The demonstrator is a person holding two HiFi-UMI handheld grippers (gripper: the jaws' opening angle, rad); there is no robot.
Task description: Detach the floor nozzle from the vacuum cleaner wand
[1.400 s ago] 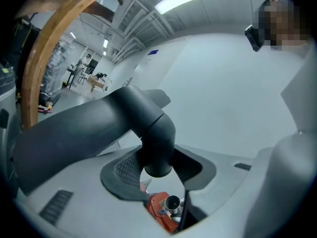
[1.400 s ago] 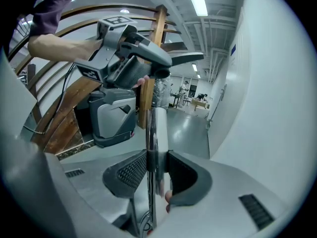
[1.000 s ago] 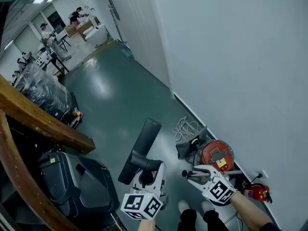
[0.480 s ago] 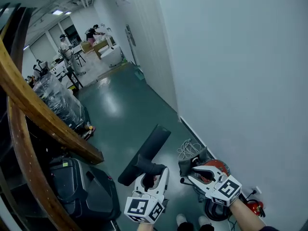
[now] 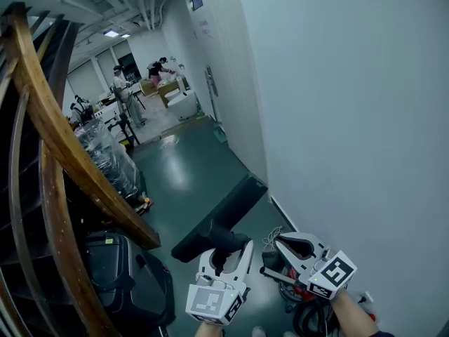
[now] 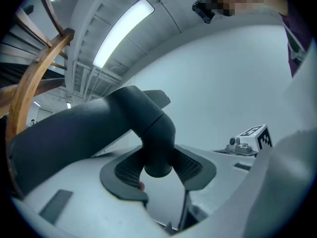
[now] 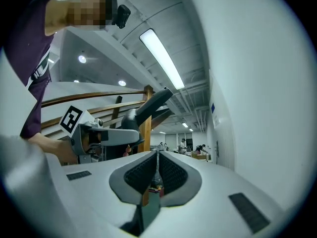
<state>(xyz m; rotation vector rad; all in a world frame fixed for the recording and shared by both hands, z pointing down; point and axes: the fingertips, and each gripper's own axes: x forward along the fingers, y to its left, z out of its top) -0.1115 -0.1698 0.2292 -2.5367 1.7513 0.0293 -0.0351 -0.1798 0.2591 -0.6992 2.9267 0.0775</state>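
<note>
The black floor nozzle (image 5: 223,215) hangs in the air, apart from any wand. My left gripper (image 5: 223,257) is shut on the nozzle's round neck (image 6: 157,145), and both ribbed pads (image 6: 190,163) press on its sides. The long head of the floor nozzle (image 6: 69,133) runs off to the left. My right gripper (image 5: 275,250) is beside it on the right at about the same height. Its jaws have just been closing and are now shut with nothing between them (image 7: 157,175). From the right gripper view the left gripper (image 7: 106,135) and floor nozzle (image 7: 153,102) show ahead on the left.
A curved wooden stair rail (image 5: 63,146) and a black case (image 5: 119,276) fill the left. The white wall (image 5: 351,118) runs close on the right. The red vacuum body (image 5: 298,292) lies on the floor below my right gripper. People work at tables down the corridor (image 5: 158,76).
Both grippers have risen, and the nozzle has come up with the left one. The right jaws, wide a second ago, have closed. The head view has tilted up towards the corridor.
</note>
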